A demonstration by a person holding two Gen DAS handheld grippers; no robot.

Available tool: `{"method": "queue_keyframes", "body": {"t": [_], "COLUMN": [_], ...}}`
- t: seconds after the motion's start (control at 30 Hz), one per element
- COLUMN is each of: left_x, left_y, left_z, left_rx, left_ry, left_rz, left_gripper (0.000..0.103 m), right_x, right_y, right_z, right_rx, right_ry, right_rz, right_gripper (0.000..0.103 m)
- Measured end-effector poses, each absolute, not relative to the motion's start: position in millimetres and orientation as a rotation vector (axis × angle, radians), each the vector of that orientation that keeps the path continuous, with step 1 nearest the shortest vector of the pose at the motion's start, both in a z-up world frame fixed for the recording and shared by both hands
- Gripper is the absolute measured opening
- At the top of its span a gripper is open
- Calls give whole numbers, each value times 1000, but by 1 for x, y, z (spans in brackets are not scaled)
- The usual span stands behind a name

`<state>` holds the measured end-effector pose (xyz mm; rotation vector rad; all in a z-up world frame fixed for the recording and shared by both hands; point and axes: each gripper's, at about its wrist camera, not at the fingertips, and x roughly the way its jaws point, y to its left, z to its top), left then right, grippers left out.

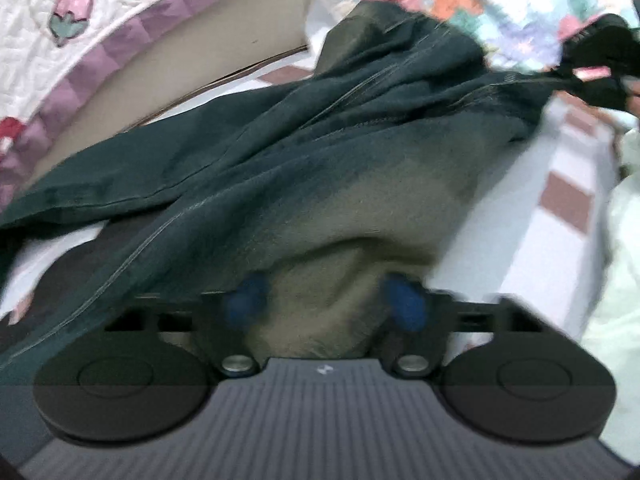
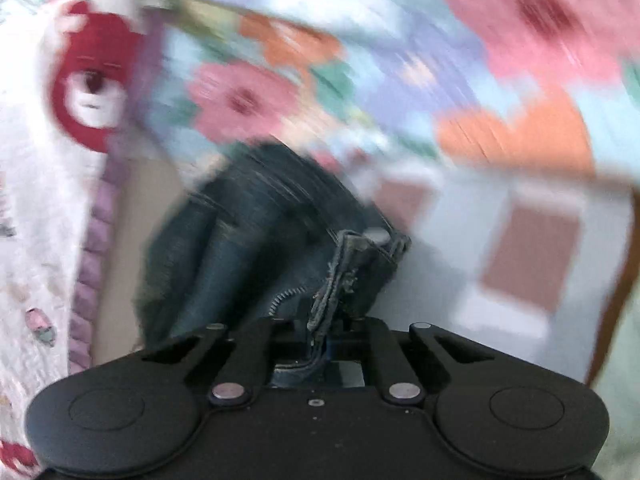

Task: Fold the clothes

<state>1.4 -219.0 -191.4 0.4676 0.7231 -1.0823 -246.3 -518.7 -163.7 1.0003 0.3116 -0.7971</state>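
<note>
Dark denim jeans [image 1: 304, 152], rumpled and stitched, are stretched diagonally over a checked bed sheet [image 1: 520, 216]. The waistband is clamped in the right gripper [image 2: 324, 344]; faded fabric is bunched between the left gripper's [image 1: 324, 300] blue fingers [image 1: 244, 298].

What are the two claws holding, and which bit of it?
Both hold the jeans. The right claw is shut on the waistband by the zip. The left claw has fabric bunched between its fingers; whether it pinches is unclear.

A white bed sheet [image 1: 500, 248] with reddish-brown squares carries the dark jeans [image 1: 280, 160].
</note>
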Motion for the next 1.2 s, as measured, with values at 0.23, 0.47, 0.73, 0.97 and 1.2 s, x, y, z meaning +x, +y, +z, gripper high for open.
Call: {"method": "queue_keyframes", "body": {"t": [0.23,0.47,0.73,0.97,1.2], "left_x": [29,62,53,62,67], "left_y": [-184,-179,-181,-184,-185], "left_z": [-139,-177,-182,-194,-193], "left_rx": [160,-7,-26,-75,-10], "left_ry": [746,950,938,1064,1079], "left_rz": [-1190,-966,-1028,-973,-932], "left_gripper": [13,37,52,46,22], "right_x": [-183,-40,40,36,-98], "right_y": [-558,-564,-571,-565,-576], "right_z": [-59,-48,-97,-91,-78], "right_rx": [712,440,483,596,825], "right_ry": [249,458,548,690,326], "right_rz": [-613,-551,-384,-118,-195], "right_gripper": [8,8,13,31,45]}}
